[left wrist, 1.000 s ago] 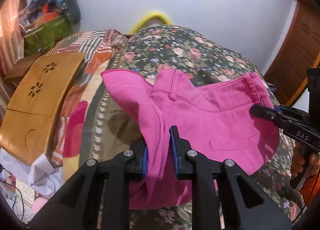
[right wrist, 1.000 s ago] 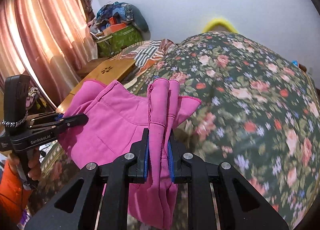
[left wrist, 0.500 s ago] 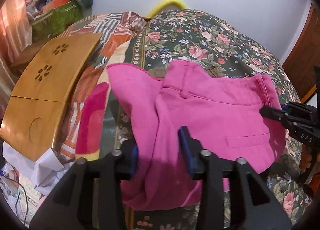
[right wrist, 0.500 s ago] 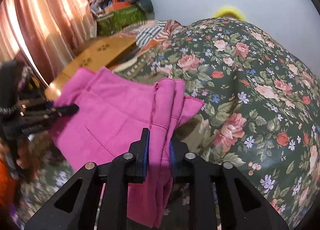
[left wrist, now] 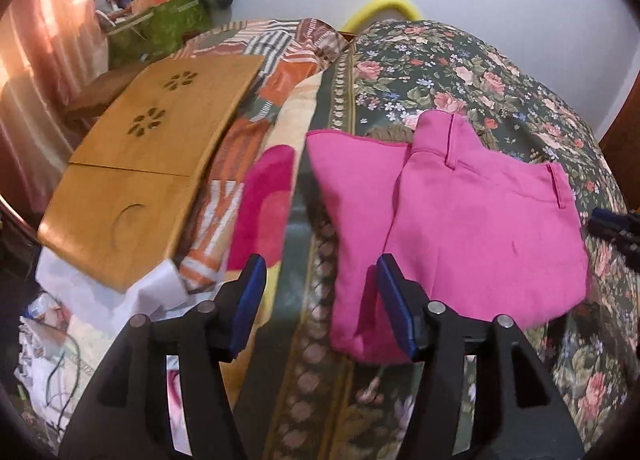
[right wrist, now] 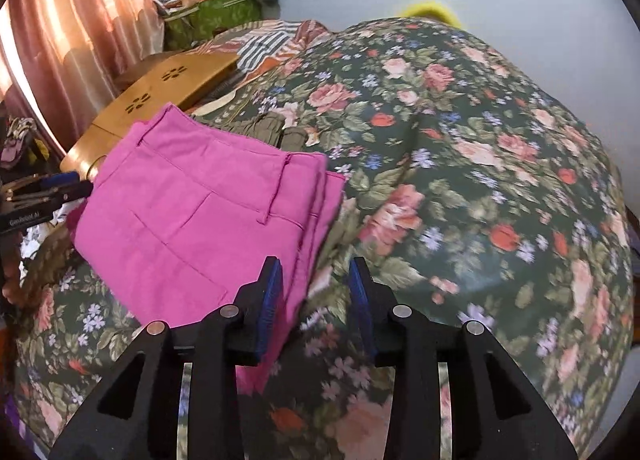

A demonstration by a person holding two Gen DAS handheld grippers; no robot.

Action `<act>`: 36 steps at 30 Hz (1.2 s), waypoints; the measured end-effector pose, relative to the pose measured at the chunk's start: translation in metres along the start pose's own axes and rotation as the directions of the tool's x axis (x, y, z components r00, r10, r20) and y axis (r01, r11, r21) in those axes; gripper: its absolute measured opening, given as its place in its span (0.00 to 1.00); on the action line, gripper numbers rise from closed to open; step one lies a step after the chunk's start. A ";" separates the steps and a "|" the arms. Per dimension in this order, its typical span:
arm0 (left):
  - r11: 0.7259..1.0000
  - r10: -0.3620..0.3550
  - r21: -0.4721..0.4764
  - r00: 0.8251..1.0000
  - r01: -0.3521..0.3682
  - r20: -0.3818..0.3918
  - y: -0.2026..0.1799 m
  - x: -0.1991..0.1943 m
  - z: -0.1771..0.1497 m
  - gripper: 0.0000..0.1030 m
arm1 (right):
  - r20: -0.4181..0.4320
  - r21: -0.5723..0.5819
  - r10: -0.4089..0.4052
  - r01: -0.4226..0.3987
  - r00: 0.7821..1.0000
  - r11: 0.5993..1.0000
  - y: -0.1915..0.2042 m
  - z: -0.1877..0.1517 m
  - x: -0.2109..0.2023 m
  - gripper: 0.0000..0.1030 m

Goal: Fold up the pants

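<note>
With the pants (left wrist: 460, 220) lying folded on the bed (right wrist: 480, 140), both grippers, left (left wrist: 320, 300) and right (right wrist: 316, 292), were spread apart, holding nothing. Best move was probably backing out level, without snagging the stacked edges.

left gripper (left wrist: 320, 302) fingers spread wide — pink pants (left wrist: 452, 216) lie on floral bedspread (left wrist: 460, 72).

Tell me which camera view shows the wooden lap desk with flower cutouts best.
The left wrist view: the wooden lap desk with flower cutouts lies there nearly whole, both cutouts and its round recess visible. The right wrist view catches only a far strip, partly hidden behind the folded pink pants.
</note>
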State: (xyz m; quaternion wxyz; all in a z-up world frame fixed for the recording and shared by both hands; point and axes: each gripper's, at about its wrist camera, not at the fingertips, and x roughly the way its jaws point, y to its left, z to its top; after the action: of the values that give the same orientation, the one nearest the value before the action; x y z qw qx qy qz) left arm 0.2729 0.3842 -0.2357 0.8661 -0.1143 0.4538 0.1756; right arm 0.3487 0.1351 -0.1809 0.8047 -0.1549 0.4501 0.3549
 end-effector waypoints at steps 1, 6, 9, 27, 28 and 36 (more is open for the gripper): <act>1.000 -0.001 0.001 1.000 0.001 0.007 -0.001 -0.006 -0.001 0.56 | 0.013 0.006 -0.002 0.002 1.000 1.000 -0.001 0.000 -0.008 0.31; 0.999 -0.038 0.005 0.995 0.038 0.089 -0.012 -0.062 -0.005 0.56 | 0.102 0.015 -0.012 0.011 0.995 1.000 0.006 0.000 -0.054 0.31; 0.998 -0.069 0.013 0.985 0.068 0.159 -0.025 -0.104 -0.006 0.56 | 0.181 0.002 -0.010 0.010 0.983 1.000 0.017 0.000 -0.094 0.31; 0.983 -0.159 0.163 0.815 0.081 0.556 -0.113 -0.362 -0.079 0.68 | 0.579 -0.058 0.046 -0.015 0.814 0.998 0.090 -0.066 -0.307 0.48; 0.983 -0.161 0.165 0.805 0.079 0.572 -0.115 -0.372 -0.085 0.68 | 0.596 -0.057 0.050 -0.020 0.801 0.998 0.092 -0.072 -0.316 0.49; 0.977 -0.204 0.181 0.736 0.113 0.646 -0.129 -0.424 -0.131 0.88 | 0.675 -0.047 0.084 -0.072 0.733 0.996 0.106 -0.109 -0.353 0.62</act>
State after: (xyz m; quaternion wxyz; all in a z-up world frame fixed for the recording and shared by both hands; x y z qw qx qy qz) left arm 0.0041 0.1349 0.0460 0.9876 -0.0268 0.1174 0.1003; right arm 0.0856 -0.0051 0.0613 0.8962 -0.0034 0.1300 0.4242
